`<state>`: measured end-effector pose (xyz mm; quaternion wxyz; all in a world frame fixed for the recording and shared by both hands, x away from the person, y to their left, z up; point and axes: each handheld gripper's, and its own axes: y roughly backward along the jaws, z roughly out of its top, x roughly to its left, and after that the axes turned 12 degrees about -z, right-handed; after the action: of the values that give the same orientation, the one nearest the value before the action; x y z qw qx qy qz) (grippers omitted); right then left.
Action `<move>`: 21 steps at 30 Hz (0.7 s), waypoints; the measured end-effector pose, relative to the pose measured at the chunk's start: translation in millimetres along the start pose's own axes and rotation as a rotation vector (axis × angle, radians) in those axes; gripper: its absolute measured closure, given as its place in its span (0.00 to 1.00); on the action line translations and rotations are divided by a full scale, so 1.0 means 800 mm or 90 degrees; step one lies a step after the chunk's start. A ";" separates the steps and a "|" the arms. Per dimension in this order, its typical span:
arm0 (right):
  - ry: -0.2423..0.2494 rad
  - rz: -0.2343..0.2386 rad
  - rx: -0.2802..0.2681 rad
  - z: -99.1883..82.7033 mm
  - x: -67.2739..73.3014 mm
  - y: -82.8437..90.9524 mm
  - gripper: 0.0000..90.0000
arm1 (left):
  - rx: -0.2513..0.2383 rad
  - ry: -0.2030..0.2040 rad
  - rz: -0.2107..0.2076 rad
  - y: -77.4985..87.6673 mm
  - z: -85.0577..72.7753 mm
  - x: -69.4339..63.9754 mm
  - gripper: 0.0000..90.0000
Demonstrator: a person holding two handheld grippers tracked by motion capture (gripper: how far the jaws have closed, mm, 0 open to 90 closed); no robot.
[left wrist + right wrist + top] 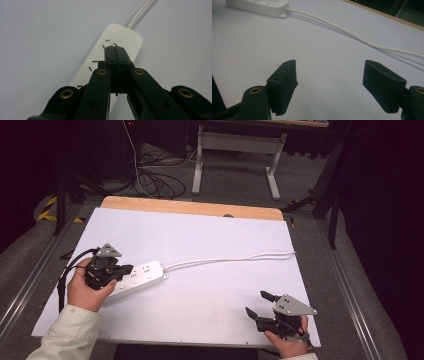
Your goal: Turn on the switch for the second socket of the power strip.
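1. White rectangular plastic power strip (136,278) lies flat on the white sheet-covered table (210,245), in the left half, long axis running from about 8 o'clock to 2 o'clock in the high view.
2. Its white round cable (230,258) leaves the strip's 2 o'clock end and trails across the sheet to the right edge, toward 3 o'clock.
3. Left gripper (123,269), black with a grey three-cornered plate, is held in the person's left hand (86,291) over the strip's near end.
4. In the left gripper view the left gripper's (115,50) jaws are pressed together, nothing between them; tips sit over the strip's (117,42) top face, among the socket slots. Contact with the face probable but not certain from this angle.
5. Right gripper (260,304) is in the right hand (286,345) at the table's near-right corner, about 5 o'clock, well apart from the strip.
6. Right gripper view: jaws spread wide, holding nothing, bare sheet (324,75) between them; strip (259,6) and cable (352,36) lie beyond, toward 11 o'clock.
7. Bare wooden table edge (192,207) shows past the sheet at 12 o'clock.
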<state>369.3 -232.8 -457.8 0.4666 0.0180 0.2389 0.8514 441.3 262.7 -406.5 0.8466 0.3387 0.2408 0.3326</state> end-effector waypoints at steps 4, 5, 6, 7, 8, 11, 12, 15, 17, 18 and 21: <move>-0.003 -0.004 0.000 0.000 -0.001 0.000 0.31 | 0.015 0.018 -0.010 -0.008 0.002 0.005 1.00; -0.003 -0.004 0.000 0.000 -0.001 0.000 0.31 | 0.018 0.022 -0.015 -0.010 0.002 0.005 1.00; -0.003 -0.005 0.000 0.000 -0.001 0.000 0.31 | 0.022 0.024 -0.017 -0.012 0.003 0.006 1.00; -0.003 -0.005 0.000 0.000 -0.001 0.000 0.31 | 0.028 0.026 -0.019 -0.014 0.004 0.006 1.00; -0.003 -0.005 0.000 0.000 -0.001 0.000 0.31 | 0.034 0.024 -0.022 -0.016 0.004 0.007 1.00; -0.003 -0.006 0.000 0.000 -0.001 0.000 0.31 | 0.048 0.036 -0.028 -0.021 0.006 0.009 1.00; -0.003 -0.006 0.000 0.000 -0.001 0.000 0.31 | 0.048 0.036 -0.028 -0.021 0.006 0.009 1.00; -0.003 -0.007 0.000 0.000 -0.001 0.001 0.30 | 0.067 0.043 -0.031 -0.025 0.008 0.012 1.00; -0.003 -0.007 0.000 0.000 -0.002 0.001 0.30 | 0.083 0.053 -0.037 -0.030 0.008 0.013 1.00; -0.003 -0.007 0.000 0.000 -0.002 0.001 0.30 | 0.083 0.053 -0.037 -0.030 0.008 0.013 1.00; -0.004 -0.006 0.000 -0.001 -0.002 0.000 0.30 | 0.104 0.049 -0.039 -0.035 0.009 0.014 1.00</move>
<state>369.9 -234.1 -458.0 0.4712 0.0197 0.2370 0.8493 464.3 252.1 -424.4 0.8160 0.3858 0.3100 0.2987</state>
